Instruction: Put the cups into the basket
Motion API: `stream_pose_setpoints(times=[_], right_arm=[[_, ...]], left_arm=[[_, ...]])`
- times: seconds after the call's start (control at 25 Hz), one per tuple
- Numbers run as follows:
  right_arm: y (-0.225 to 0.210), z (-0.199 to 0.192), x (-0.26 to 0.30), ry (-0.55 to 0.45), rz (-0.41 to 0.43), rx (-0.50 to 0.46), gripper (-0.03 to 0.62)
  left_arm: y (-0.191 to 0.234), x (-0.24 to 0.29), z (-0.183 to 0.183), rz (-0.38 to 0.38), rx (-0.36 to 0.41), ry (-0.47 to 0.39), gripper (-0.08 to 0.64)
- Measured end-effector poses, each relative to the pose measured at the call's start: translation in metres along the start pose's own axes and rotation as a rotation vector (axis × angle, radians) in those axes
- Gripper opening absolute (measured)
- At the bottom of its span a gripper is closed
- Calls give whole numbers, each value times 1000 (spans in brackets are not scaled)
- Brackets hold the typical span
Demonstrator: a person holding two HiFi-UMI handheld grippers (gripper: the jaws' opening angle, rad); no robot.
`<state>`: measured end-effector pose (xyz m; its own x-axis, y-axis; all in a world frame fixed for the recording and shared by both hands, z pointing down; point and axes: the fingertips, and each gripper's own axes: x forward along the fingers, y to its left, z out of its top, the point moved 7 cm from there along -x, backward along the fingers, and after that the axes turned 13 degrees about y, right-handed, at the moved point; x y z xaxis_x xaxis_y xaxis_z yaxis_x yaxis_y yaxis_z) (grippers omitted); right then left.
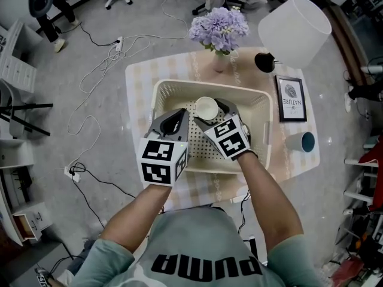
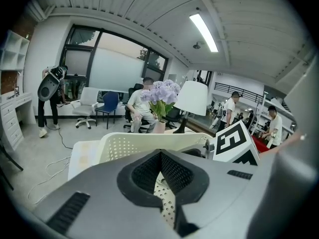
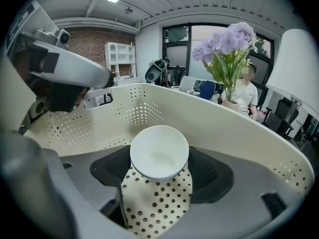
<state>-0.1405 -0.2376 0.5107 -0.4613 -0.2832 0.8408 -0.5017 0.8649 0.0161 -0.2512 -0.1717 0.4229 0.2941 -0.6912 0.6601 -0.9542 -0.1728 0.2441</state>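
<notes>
White round cup (image 1: 206, 108) sits mid-frame inside the cream plastic basket (image 1: 209, 84) full of little holes. The right gripper (image 3: 158, 169) squeezes it. The left gripper (image 2: 160, 156), just left, is closed tight on nothing.

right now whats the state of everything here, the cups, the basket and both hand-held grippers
basket: on the table, one cup inside
white cup: upright in the basket, between the right jaws
teal-lined cup: upright on the table, outside the basket
left hand-held gripper: shut, empty
right hand-held gripper: shut on the white cup
</notes>
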Motion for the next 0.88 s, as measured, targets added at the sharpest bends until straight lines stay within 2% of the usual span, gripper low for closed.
stream_pose_setpoints(times=[0.44, 0.76, 0.84, 0.88], right_arm=[[0, -5, -43, -63, -32, 10, 344], [-3, -2, -113, -220, -137, 50, 342], [0, -2, -131, -248, -158, 55, 310], [2, -3, -140, -264, -171, 60, 271]], left_arm=[[-25, -17, 4, -18, 48, -29, 2], [-63, -32, 1, -49, 100, -56, 2], [-73, -36, -1, -59, 115, -62, 2], [-78, -38, -2, -64, 121, -65, 2]])
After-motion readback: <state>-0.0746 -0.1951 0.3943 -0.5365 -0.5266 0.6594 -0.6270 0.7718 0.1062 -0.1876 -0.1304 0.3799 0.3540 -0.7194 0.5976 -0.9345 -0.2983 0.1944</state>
